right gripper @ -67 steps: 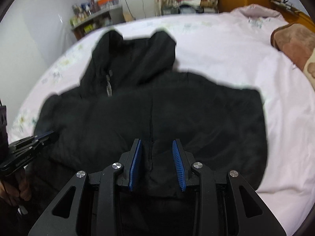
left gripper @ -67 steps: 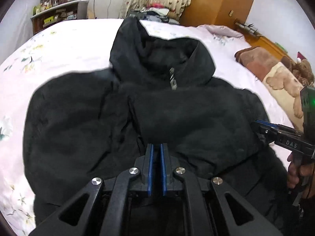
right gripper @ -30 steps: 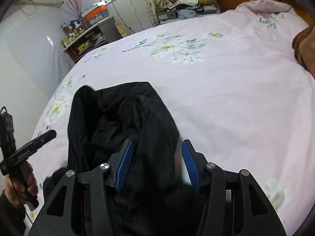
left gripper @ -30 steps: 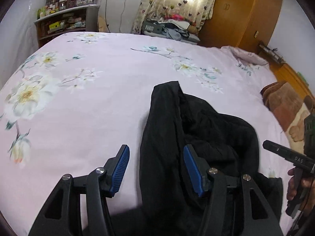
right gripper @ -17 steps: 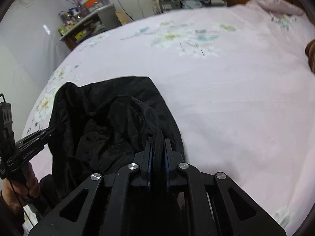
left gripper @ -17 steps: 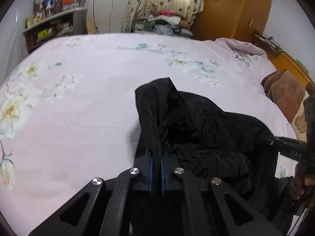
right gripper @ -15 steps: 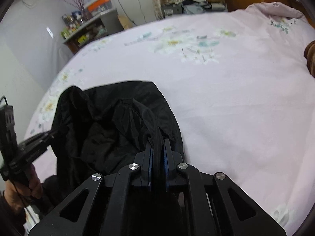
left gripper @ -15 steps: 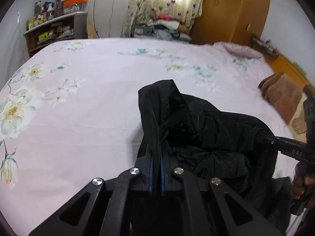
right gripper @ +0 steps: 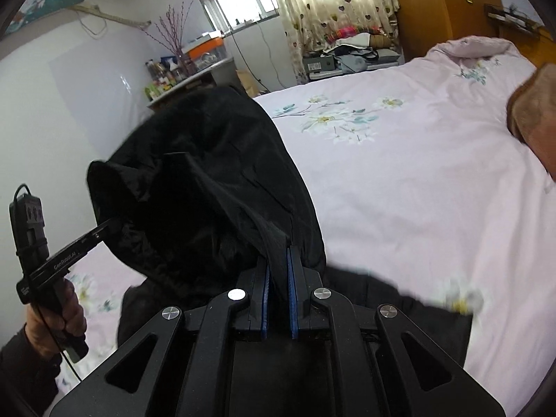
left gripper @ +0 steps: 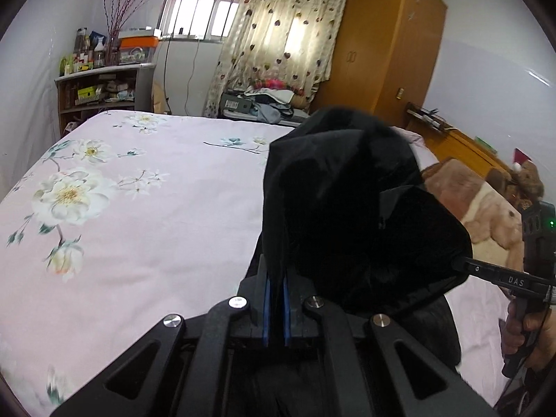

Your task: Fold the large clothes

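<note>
While you hold the jacket (left gripper: pixel 347 208) above the bed (left gripper: pixel 139 226), left gripper (left gripper: pixel 274 299) and right gripper (right gripper: pixel 278 278) each clamp its fabric.

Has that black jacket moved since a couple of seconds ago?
Yes. The black jacket lay spread flat on the floral bedsheet; now it is bunched and lifted off it, rising in front of the wardrobe.

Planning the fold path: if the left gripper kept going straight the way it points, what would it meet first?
The black jacket itself: the left gripper is shut on its fabric, and the lifted bulk hangs right in front. Beyond that, probably the pink floral bedsheet, though depth is unclear.
</note>
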`<control>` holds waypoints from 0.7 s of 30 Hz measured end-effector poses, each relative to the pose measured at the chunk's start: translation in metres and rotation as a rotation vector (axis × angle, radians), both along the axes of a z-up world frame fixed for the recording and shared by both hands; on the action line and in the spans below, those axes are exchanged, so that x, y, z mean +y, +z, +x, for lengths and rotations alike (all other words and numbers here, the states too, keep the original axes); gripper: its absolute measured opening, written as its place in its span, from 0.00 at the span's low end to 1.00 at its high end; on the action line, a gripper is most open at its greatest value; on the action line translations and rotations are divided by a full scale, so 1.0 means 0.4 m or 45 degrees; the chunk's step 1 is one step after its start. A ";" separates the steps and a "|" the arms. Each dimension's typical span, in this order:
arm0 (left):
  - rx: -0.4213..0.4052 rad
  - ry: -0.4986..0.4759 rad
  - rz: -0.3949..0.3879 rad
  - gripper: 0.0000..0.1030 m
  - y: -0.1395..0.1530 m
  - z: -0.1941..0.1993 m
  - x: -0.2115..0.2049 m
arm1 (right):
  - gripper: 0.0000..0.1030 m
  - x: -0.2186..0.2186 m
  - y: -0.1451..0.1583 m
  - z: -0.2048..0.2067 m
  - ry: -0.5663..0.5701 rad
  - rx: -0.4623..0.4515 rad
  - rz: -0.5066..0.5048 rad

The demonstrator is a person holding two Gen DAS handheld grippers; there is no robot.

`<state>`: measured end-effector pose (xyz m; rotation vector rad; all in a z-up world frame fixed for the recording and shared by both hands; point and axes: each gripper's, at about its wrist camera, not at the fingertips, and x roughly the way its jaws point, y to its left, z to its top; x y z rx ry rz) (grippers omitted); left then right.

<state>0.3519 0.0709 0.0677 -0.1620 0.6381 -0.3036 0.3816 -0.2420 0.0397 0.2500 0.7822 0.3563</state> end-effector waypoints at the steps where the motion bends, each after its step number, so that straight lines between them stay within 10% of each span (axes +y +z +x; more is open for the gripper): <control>1: -0.004 -0.004 0.002 0.05 -0.005 -0.034 0.001 | 0.08 -0.003 -0.006 -0.030 0.002 0.005 0.012; 21: 0.308 0.029 0.111 0.07 -0.225 -0.371 0.074 | 0.16 -0.048 -0.232 -0.307 -0.003 0.322 0.081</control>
